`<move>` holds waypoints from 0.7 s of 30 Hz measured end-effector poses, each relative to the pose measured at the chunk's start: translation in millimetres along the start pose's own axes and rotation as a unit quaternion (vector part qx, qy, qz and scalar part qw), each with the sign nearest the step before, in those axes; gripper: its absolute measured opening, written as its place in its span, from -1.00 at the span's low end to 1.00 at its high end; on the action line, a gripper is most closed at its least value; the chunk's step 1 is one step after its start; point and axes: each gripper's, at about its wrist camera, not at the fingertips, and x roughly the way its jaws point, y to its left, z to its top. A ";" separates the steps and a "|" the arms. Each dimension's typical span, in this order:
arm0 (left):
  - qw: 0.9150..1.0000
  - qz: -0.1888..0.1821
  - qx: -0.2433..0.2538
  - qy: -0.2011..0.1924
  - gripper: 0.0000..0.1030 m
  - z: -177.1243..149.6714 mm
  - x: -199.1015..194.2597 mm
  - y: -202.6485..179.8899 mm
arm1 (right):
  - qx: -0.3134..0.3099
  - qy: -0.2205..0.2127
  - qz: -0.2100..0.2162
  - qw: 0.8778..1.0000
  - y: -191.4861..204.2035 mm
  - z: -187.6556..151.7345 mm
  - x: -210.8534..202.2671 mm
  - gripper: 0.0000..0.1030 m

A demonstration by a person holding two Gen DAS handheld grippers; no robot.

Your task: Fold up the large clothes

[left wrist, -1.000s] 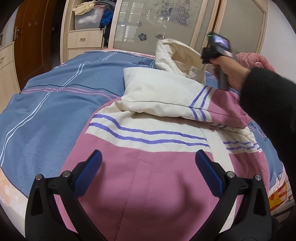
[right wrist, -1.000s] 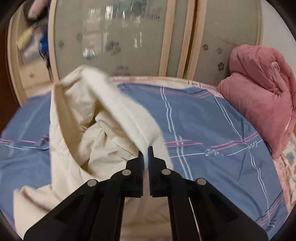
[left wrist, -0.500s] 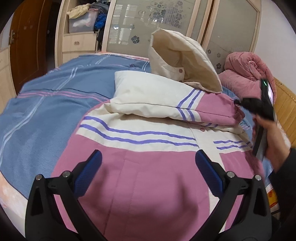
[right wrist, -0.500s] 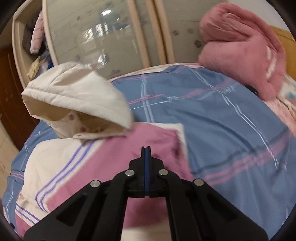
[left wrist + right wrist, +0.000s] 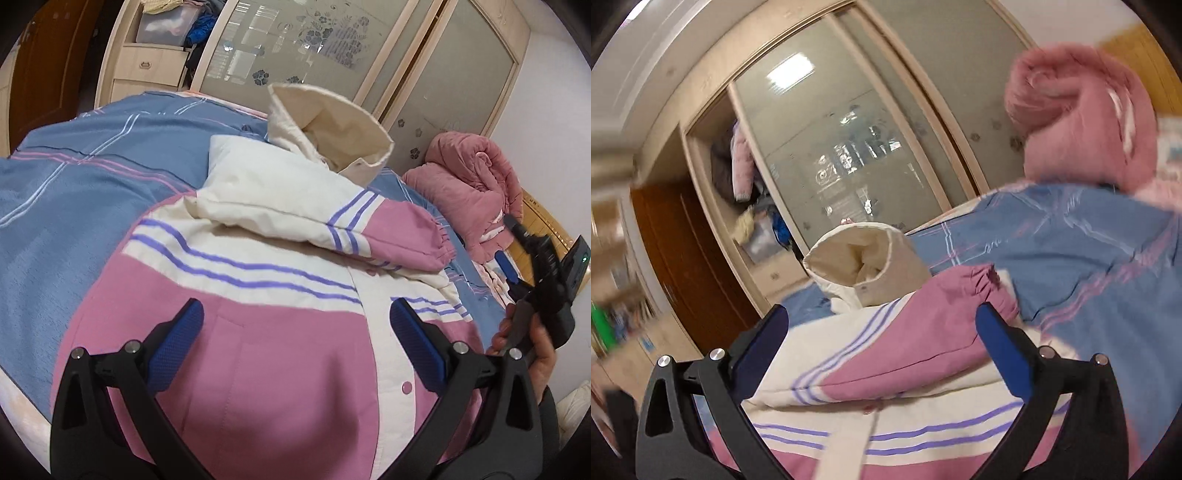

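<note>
A large pink and cream jacket (image 5: 266, 350) with purple stripes lies front up on the bed. One sleeve (image 5: 332, 218) is folded across its chest. Its cream hood (image 5: 332, 129) stands up at the far end. My left gripper (image 5: 295, 343) is open and empty, just above the jacket's lower pink part. My right gripper (image 5: 882, 347) is open and empty, low over the jacket's right side, near the folded sleeve (image 5: 923, 332); the hood (image 5: 864, 262) lies beyond it. It also shows in the left wrist view (image 5: 517, 254), held at the right.
The bed has a blue striped cover (image 5: 74, 192). A bundled pink quilt (image 5: 476, 184) lies at the bed's far right, also in the right wrist view (image 5: 1082, 118). A wardrobe with frosted sliding doors (image 5: 314, 48) and open shelves (image 5: 155, 44) stands behind the bed.
My right gripper let go of the hood, pulled back to the jacket's right side and opened. The hood dropped back at the far end. My left gripper stayed open in place.
</note>
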 end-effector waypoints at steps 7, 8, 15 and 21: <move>0.995 0.088 0.042 0.020 0.96 101.9 53.7 -22.6 | 0.054 0.043 -0.006 0.998 -33.0 7.6 24.5 0.97; 0.993 0.096 0.059 0.019 0.96 130.1 72.5 -30.3 | 0.062 0.045 -0.006 0.997 -36.5 7.9 26.7 0.97; 0.975 0.182 0.106 0.072 0.96 265.5 214.7 -42.6 | 0.055 0.058 -0.002 0.997 -41.9 3.4 29.2 0.97; 0.956 0.257 0.085 0.114 0.92 327.0 320.3 -11.7 | 0.049 0.075 0.008 0.996 -47.6 1.5 27.4 0.97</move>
